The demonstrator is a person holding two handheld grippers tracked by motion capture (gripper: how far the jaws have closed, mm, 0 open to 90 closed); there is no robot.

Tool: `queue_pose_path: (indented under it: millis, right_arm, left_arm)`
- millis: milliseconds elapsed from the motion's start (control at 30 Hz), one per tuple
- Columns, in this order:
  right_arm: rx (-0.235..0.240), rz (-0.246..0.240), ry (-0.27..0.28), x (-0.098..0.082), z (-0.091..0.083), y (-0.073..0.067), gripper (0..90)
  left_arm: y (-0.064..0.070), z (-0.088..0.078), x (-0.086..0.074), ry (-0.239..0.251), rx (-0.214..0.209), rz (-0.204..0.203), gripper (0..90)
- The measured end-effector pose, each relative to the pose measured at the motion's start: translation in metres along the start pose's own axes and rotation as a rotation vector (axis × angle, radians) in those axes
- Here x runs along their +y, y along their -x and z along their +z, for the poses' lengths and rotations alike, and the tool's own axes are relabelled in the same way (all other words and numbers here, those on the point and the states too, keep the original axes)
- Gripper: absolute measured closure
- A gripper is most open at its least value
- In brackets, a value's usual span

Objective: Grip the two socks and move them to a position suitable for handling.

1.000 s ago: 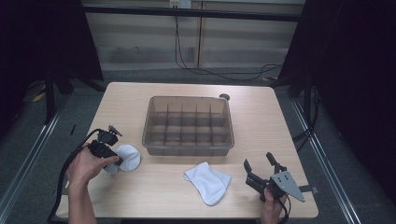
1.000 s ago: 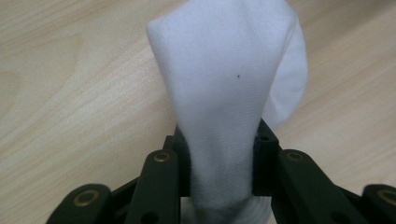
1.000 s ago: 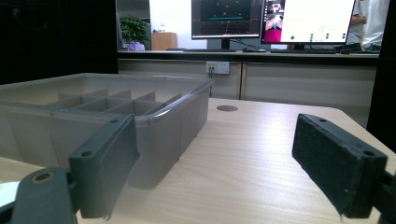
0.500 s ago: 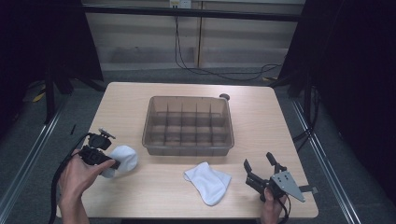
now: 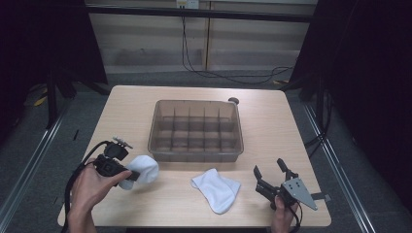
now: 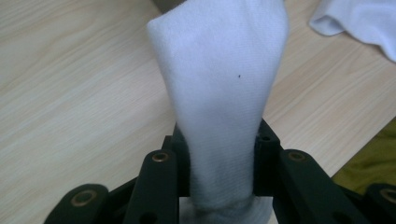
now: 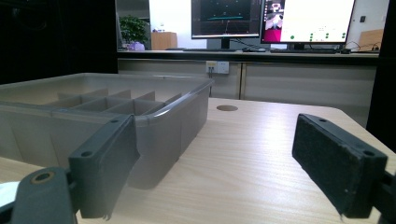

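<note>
Left gripper view: left tool [image 6: 219,158] clamps the white sock [image 6: 222,84], which sticks out ahead.

We see a plain white sock [image 6: 219,88] with one tiny dark speck, clamped between black fingers [image 6: 161,179]. A second white sock [image 5: 217,189] lies at five o'clock on the pale wood-grain bench [image 5: 272,126]. The divided bin [image 5: 196,130] is smoky translucent grey. Our right gripper [image 5: 272,171] is black with a grey plate.
</note>
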State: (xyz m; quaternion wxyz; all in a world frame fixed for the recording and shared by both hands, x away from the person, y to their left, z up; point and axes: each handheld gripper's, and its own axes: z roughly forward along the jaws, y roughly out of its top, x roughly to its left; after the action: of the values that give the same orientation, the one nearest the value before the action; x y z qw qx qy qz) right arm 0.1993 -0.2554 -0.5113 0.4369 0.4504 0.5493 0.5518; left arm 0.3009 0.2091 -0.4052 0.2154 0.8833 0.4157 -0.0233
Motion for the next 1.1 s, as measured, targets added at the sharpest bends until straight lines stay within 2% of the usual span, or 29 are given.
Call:
queue_pose_path:
  millis: [133,200,267,467,667,767,900,967,1000,1100]
  right_arm:
    - [0.0,0.0,0.0,0.0,0.0,0.0,13.8]
    - [0.0,0.0,0.0,0.0,0.0,0.0,13.8]
    - [0.0,0.0,0.0,0.0,0.0,0.0,13.8]
    - [0.0,0.0,0.0,0.0,0.0,0.0,13.8]
    - [0.001,0.001,0.0,0.0,0.0,0.0,13.8]
    - [0.0,0.0,0.0,0.0,0.0,0.0,13.8]
    - [0.0,0.001,0.001,0.0,0.0,0.0,13.8]
    - [0.001,0.0,0.0,0.0,0.0,0.0,13.8]
    - [0.0,0.0,0.0,0.0,0.0,0.0,13.8]
    - [0.0,0.0,0.0,0.0,0.0,0.0,13.8]
  left_arm:
    - [0.014,0.003,0.01,0.001,-0.008,0.036,69.7]
    - [0.02,0.005,0.015,-0.016,-0.02,0.058,69.6]
    - [0.024,0.006,0.019,0.001,-0.035,0.065,69.6]
    - [0.042,0.016,0.029,0.0,-0.059,0.119,69.6]
    - [0.051,0.038,0.037,-0.007,-0.047,0.118,69.5]
    - [0.053,0.047,0.039,-0.033,-0.036,0.117,69.5]
    - [0.05,0.056,0.036,-0.056,-0.033,0.122,69.1]
    - [0.049,0.061,0.035,-0.056,-0.029,0.1,68.5]
    - [0.048,0.063,0.034,-0.066,-0.025,0.103,67.7]
    - [0.048,0.07,0.032,-0.059,-0.053,0.102,65.3]
